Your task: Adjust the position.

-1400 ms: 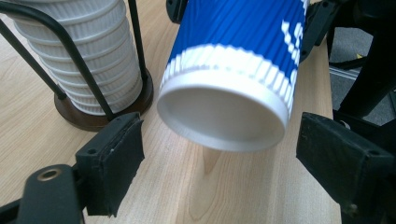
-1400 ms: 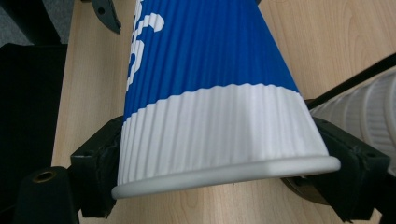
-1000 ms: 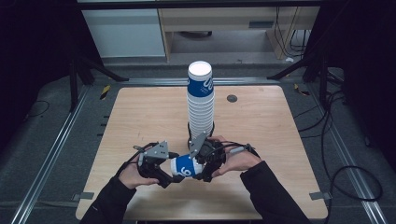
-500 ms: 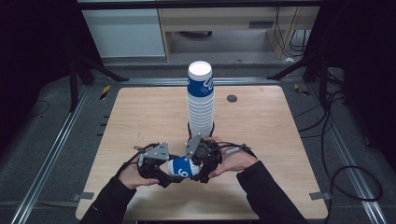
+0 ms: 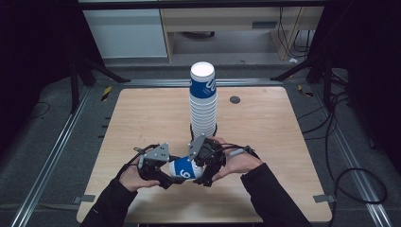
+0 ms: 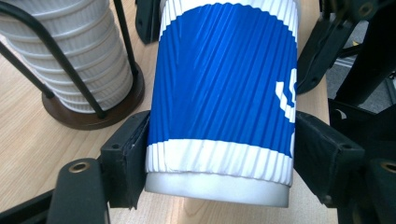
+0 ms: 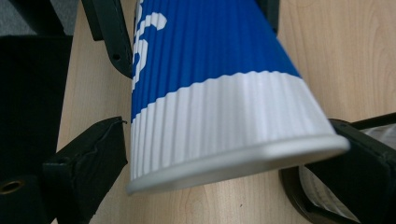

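Note:
A blue and white ribbed paper cup [image 5: 183, 169] lies sideways just above the table's near middle, held between both grippers. My left gripper [image 5: 169, 174] has just been closing on the cup [image 6: 224, 84]. Its pads [image 6: 128, 158] press both sides of the narrow base end, so the left gripper [image 6: 219, 163] is shut on it. My right gripper [image 5: 202, 171] sits around the rim end of the cup [image 7: 219, 84] and has just been opening. The right gripper [image 7: 229, 149] stands open, with a gap at its left pad [image 7: 100, 149] and the rim close to the other jaw.
A tall stack of the same cups [image 5: 203, 104] stands in a black wire holder on a brown base [image 6: 79, 116] at the middle of the wooden table [image 5: 142, 118], just behind the grippers. A small dark disc [image 5: 235, 99] lies to the right of the stack.
The left gripper's jaws have closed onto the cup's base end. The right gripper's jaws have spread apart around the rim end. Both hands stay in place.

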